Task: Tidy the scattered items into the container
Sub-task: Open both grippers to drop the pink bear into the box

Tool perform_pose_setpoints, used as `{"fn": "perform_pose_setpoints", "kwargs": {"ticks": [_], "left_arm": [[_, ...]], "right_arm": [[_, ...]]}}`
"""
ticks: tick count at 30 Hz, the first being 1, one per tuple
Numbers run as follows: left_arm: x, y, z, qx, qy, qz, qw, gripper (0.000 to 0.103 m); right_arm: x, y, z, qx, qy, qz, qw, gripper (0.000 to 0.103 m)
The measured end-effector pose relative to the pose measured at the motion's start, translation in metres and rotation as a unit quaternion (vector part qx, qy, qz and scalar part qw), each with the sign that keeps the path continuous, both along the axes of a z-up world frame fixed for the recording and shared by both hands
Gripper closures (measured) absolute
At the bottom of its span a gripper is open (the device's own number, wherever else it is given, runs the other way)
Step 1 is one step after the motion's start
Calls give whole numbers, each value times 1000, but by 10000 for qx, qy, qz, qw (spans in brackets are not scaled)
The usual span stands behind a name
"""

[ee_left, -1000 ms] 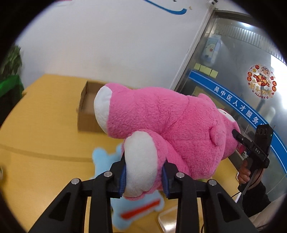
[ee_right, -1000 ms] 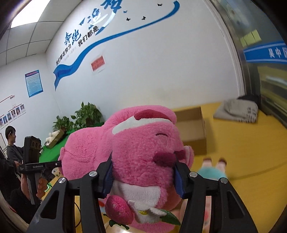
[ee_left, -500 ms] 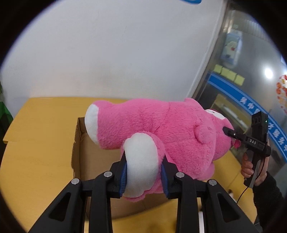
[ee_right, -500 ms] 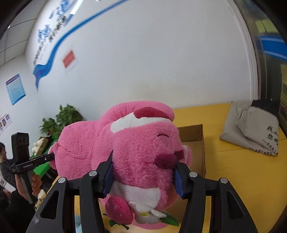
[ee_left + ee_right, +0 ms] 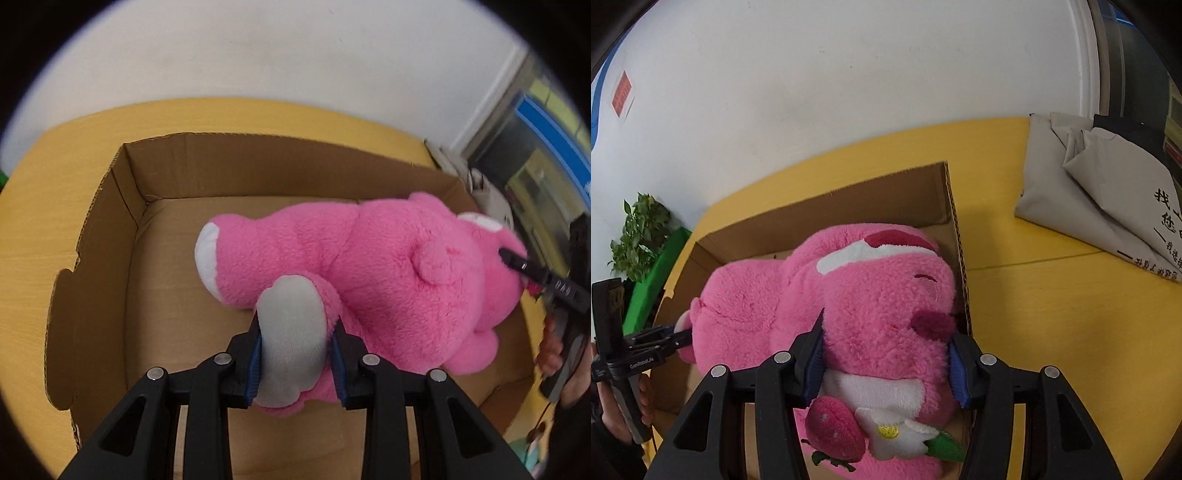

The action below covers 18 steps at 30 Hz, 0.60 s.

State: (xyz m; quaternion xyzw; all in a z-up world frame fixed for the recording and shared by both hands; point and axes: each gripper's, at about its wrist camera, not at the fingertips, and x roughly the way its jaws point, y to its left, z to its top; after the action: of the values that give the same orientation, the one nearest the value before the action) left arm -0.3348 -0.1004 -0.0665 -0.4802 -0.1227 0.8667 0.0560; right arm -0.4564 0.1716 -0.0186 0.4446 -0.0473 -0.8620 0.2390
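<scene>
A big pink plush bear (image 5: 369,273) hangs between both grippers, over the open cardboard box (image 5: 155,173). My left gripper (image 5: 293,354) is shut on one white-soled foot of the bear. My right gripper (image 5: 886,362) is shut on the bear's head (image 5: 886,295), just above its strawberry and white flower. In the right wrist view the bear's body lies inside the box (image 5: 827,210) walls. The right gripper also shows at the bear's head in the left wrist view (image 5: 517,264).
The box stands on a yellow table (image 5: 1052,314) against a white wall. A grey folded bag (image 5: 1108,195) lies on the table right of the box. A green plant (image 5: 639,236) stands past the table's left end.
Both grippers have carried the bear forward and down, from above the table to over and into the box. The blue plush on the table has dropped out of view.
</scene>
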Motion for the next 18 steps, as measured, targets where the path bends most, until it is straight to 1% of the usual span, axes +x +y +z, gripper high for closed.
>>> {"fn": "perform_pose_setpoints", "kwargs": {"ticks": [2,3,5,7,9,11,12,13,15,16,17,18], "left_arm": [[-2,0,6,-34,71,18,10000,73],[-5,6,12,-138,87,27,9999,73],[-8,1,9,-245,27,144,9996,72],[-14,-3,2,-406,-106,238,9988,68],[-16,-2,-6,-564,-280,259,9977,65],[-8,-5,1,-508,-172,241,9983,60],[-4,-6,5,-593,-141,215,9979,60],[1,-7,12,-698,-98,173,9974,60],[9,-8,28,-751,46,88,9971,60],[18,-11,38,-741,179,35,9971,58],[36,-10,51,-741,372,-88,9965,57],[47,-11,56,-752,423,-187,9961,57]], "right_arm": [[-5,-4,4,44,86,13,10000,44],[-7,-6,5,52,141,29,9999,44],[-13,-12,5,125,257,76,9996,44],[-18,-20,4,208,372,123,9990,41],[-25,-20,-1,311,397,29,9987,32],[-23,-15,0,262,416,-88,9988,25],[-20,-11,3,201,428,-113,9988,20],[-17,-7,6,141,439,-138,9988,17],[-1,3,19,30,497,-106,9987,8],[10,7,26,-22,539,-3,9985,8],[24,9,33,-60,572,187,9982,7],[37,11,37,-65,562,390,9976,5]]}}
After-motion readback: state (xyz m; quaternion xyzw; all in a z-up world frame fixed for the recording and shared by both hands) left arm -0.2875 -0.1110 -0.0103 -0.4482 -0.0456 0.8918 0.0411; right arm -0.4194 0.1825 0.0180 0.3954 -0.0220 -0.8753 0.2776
